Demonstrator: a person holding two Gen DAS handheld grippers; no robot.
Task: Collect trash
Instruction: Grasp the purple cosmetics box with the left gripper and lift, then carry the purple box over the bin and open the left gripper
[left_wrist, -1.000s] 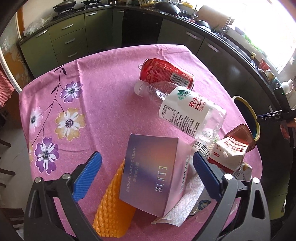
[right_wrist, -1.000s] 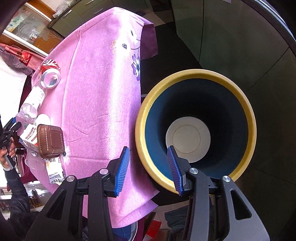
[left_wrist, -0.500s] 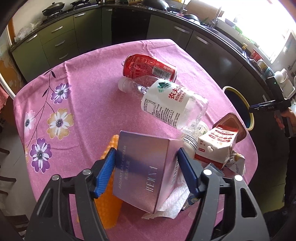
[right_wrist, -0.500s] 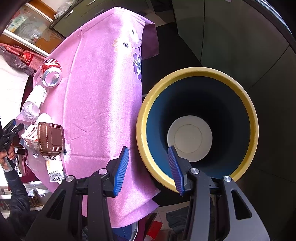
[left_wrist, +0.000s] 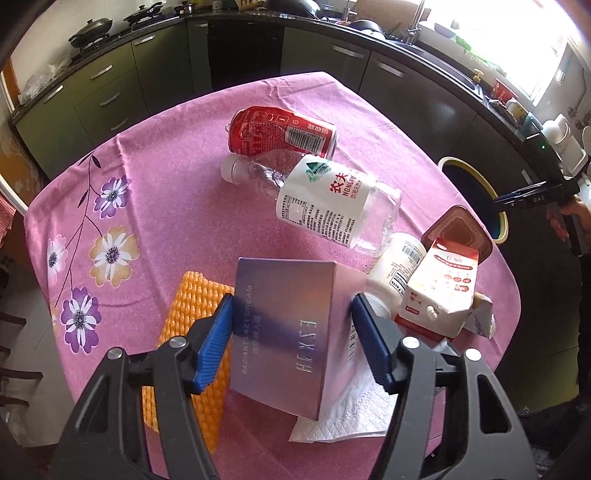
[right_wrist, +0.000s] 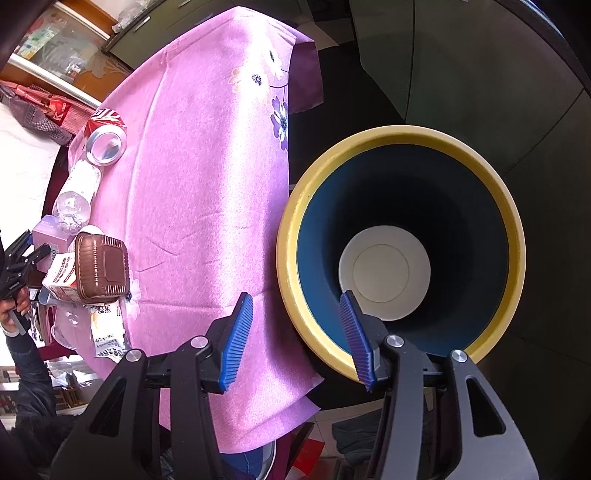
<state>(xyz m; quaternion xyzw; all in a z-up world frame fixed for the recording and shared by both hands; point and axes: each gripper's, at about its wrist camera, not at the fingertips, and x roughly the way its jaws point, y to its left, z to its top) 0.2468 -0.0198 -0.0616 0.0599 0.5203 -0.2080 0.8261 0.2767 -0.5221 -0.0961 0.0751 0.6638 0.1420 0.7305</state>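
Note:
My left gripper is shut on a purple cream box, its blue pads pressed on both sides of it, above the pink tablecloth. Trash lies around it: a red can, a clear water bottle, a milk carton, a brown tray, a white tissue and an orange foam net. My right gripper is open and empty, above the near rim of the yellow-rimmed blue bin, beside the table.
The bin's rim also shows past the table's right edge in the left wrist view. Dark kitchen cabinets ring the table. A white disc lies at the bin's bottom. The can and tray show far left.
My left gripper has moved forward and closed its jaws onto the purple box, which has lifted slightly. My right gripper has stayed nearly still above the bin rim.

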